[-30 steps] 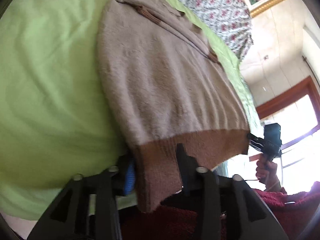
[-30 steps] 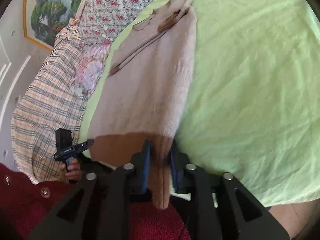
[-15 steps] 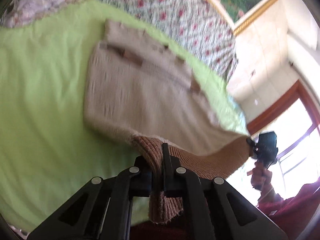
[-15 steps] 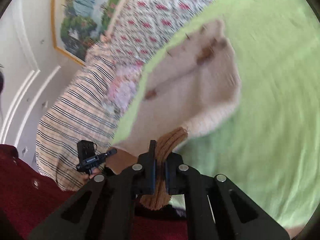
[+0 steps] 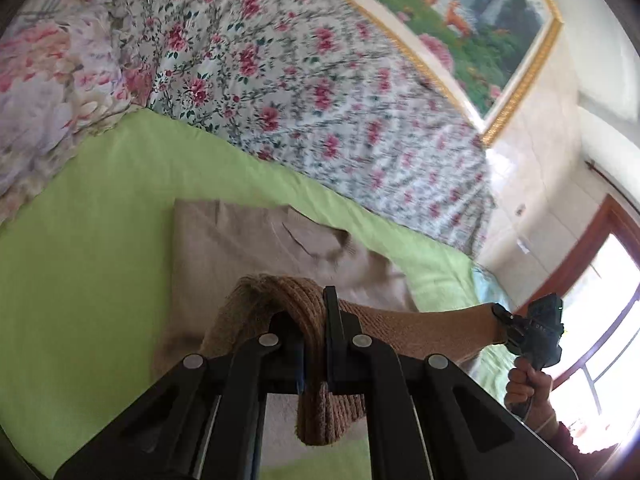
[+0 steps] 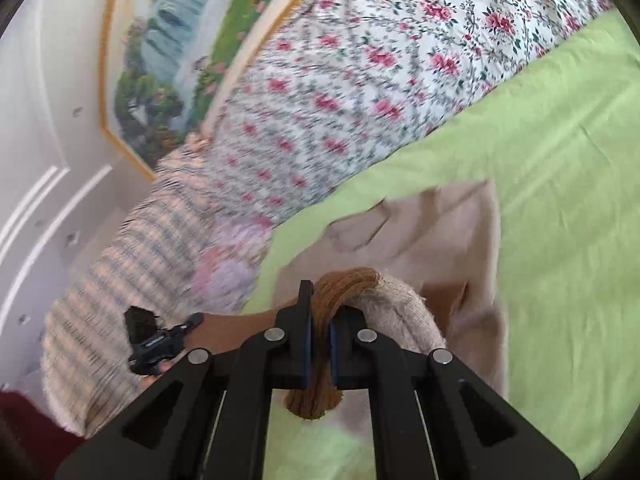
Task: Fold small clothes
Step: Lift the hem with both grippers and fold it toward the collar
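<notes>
Sweater (image 5: 240, 248) hem (image 5: 420, 330) is pinched at both ends and held raised above the rest of the garment, which lies flat on the green sheet (image 5: 88, 240). The left gripper (image 5: 314, 334) is clamped on one corner of the brown ribbed hem, with a bunch of knit hanging down between its jaws. From there the hem is stretched taut to the right gripper (image 5: 500, 320), seen small at the far end with a hand (image 5: 528, 384) around its handle.

In the right wrist view, the right gripper (image 6: 318, 332) is closed on the other hem corner (image 6: 344, 284), a brown tuft hanging below the pads, and the left gripper (image 6: 192, 322) is seen at the left holding its end. The beige body (image 6: 440, 232) is spread beyond the raised hem, its upper end near a floral quilt (image 6: 360, 60). A striped blanket (image 6: 120, 280) lies beside the quilt, and a framed landscape painting (image 6: 180, 48) hangs on the wall behind. A window (image 5: 600, 320) is seen at the right of the left wrist view.
</notes>
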